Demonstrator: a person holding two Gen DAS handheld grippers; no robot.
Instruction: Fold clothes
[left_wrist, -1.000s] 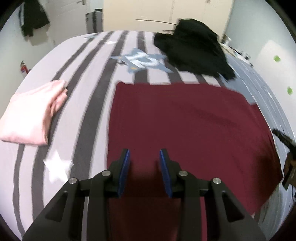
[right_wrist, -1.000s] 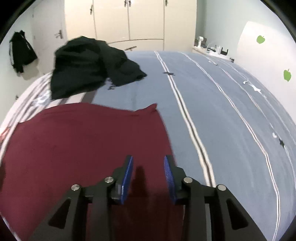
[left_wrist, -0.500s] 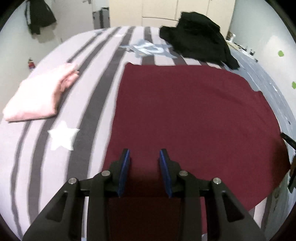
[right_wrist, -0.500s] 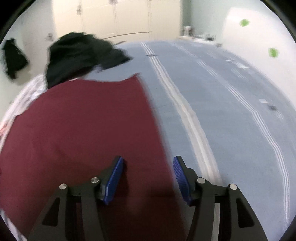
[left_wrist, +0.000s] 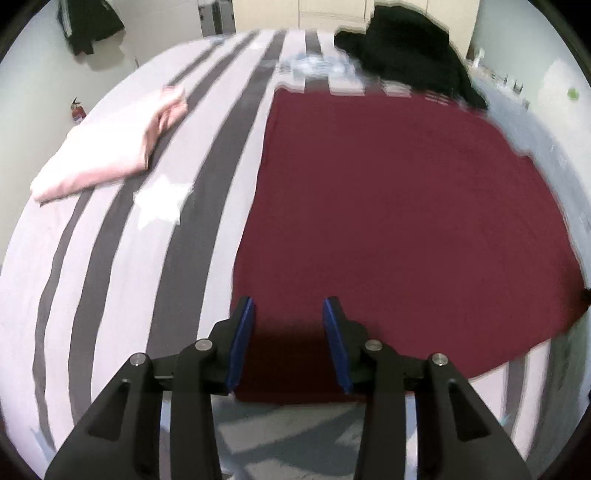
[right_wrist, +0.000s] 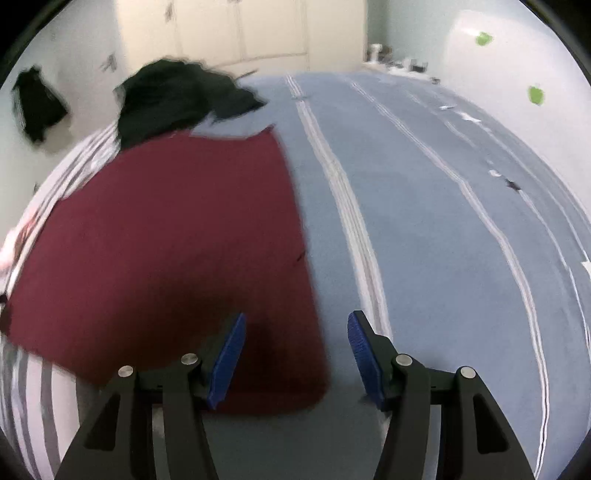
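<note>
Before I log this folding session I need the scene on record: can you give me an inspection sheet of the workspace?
Surface: bed, striped pink-and-grey cover on the left, blue cover on the right.
Job's things: maroon garment spread flat; pink garment folded at left; black garment heaped at the far end.
Clutter: small items on a far shelf, too blurred to name.
Grippers: left gripper open over the maroon near edge; right gripper open over its near right corner.
Cables: nothing seen.
Surroundings: wardrobe doors; dark clothing hung on the wall; green stickers.
</note>
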